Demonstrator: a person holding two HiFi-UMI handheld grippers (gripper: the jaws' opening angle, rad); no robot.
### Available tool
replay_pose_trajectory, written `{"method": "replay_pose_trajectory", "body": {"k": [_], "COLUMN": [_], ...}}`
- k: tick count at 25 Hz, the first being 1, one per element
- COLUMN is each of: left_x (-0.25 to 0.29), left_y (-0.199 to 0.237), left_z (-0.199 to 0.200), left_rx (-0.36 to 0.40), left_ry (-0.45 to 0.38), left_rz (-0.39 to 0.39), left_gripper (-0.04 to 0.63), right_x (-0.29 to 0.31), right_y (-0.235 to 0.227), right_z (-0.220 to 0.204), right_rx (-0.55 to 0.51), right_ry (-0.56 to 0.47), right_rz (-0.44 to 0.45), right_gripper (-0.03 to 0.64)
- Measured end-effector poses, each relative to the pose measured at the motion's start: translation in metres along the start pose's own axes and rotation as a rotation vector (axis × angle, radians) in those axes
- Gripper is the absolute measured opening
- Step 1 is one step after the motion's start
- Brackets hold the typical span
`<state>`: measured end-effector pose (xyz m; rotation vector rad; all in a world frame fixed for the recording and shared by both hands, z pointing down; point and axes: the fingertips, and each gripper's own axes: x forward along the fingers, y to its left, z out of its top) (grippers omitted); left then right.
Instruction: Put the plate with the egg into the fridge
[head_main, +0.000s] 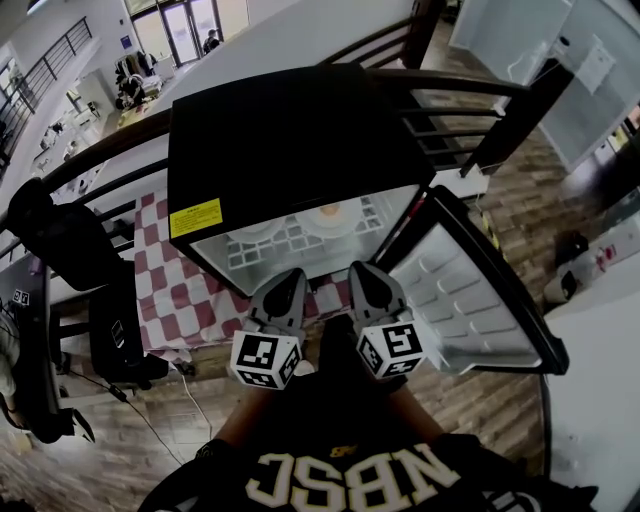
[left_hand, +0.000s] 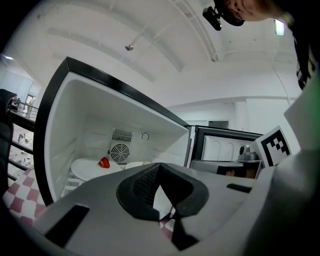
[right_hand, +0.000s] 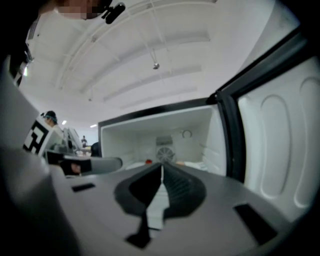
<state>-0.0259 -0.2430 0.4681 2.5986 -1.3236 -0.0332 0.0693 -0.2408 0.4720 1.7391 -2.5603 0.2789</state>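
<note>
Left of centre in the head view, the left gripper (head_main: 288, 285) hovers in front of the open mini fridge (head_main: 290, 130), its jaws pressed together with nothing between them. The plate with the egg (head_main: 330, 217) sits at upper centre on the fridge's wire shelf (head_main: 298, 243). Right of centre, the right gripper (head_main: 360, 280) is likewise closed and empty, beside the swung-out fridge door (head_main: 470, 300).

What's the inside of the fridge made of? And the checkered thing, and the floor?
Fridge inside: probably smooth white plastic, going by its molded ribs.
Checkered cover: cloth or vinyl, hard to tell; red and white squares.
Floor: wood-look planks with brownish streaks.
</note>
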Motion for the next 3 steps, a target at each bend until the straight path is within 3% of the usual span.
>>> {"method": "replay_pose_trajectory", "body": {"k": [3], "left_x": [0.0105], "left_y": [0.0049], "left_z": [-0.0045], "left_rx": [-0.006], "left_ry": [0.011], "left_rz": [0.007], "left_gripper": [0.021], "right_x": [0.0120], "right_y": [-0.0105], "right_z": [-0.0111], "right_rx": [0.043], "right_ry": [0.033], "right_rz": [0.006], "right_gripper": [0.026]}}
